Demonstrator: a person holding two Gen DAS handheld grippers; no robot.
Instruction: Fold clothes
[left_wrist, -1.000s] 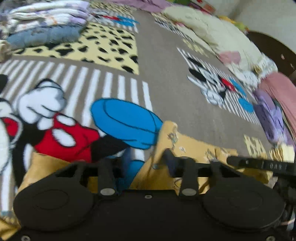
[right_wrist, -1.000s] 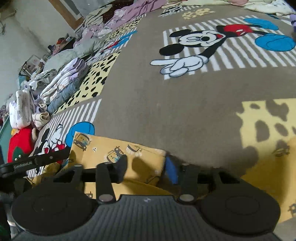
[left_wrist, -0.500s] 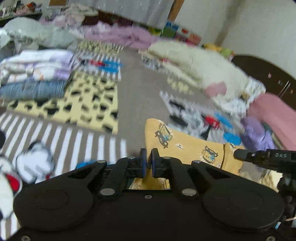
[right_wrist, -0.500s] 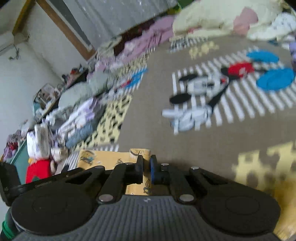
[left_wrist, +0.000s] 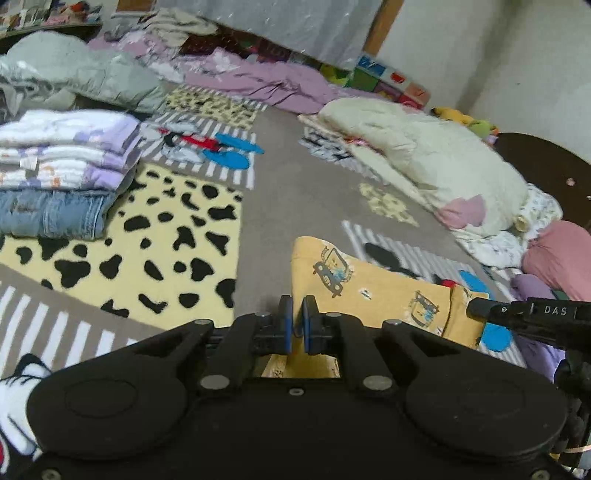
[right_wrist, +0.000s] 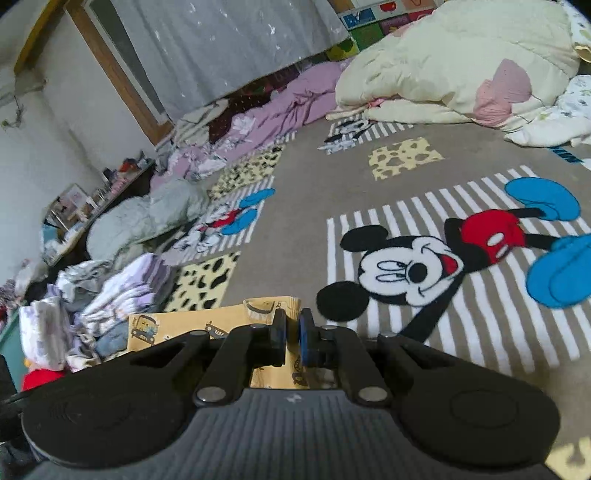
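Both claws pinched the yellow garment (left_wrist: 369, 284): left claw (left_wrist: 297, 319), right claw (right_wrist: 291, 332). Only the left view showed, apparently, the other claw's arm (left_wrist: 532, 317) at 3 o'clock.

A grey-brown carpet (left_wrist: 295, 192) with cartoon-mouse panels, white stripes and yellow patches with black blotches fills the middle of both views. In the left wrist view, a stack of folded white-and-lilac clothes on folded blue jeans (left_wrist: 55, 173) sits at the left edge. A cream quilted duvet (left_wrist: 424, 158) lies heaped at the right, with a crumpled mauve blanket (left_wrist: 266, 81) across the top and a grey padded bundle (left_wrist: 85, 74) at upper left. In the right wrist view, a grey curtain (right_wrist: 236, 44) hangs at the top.
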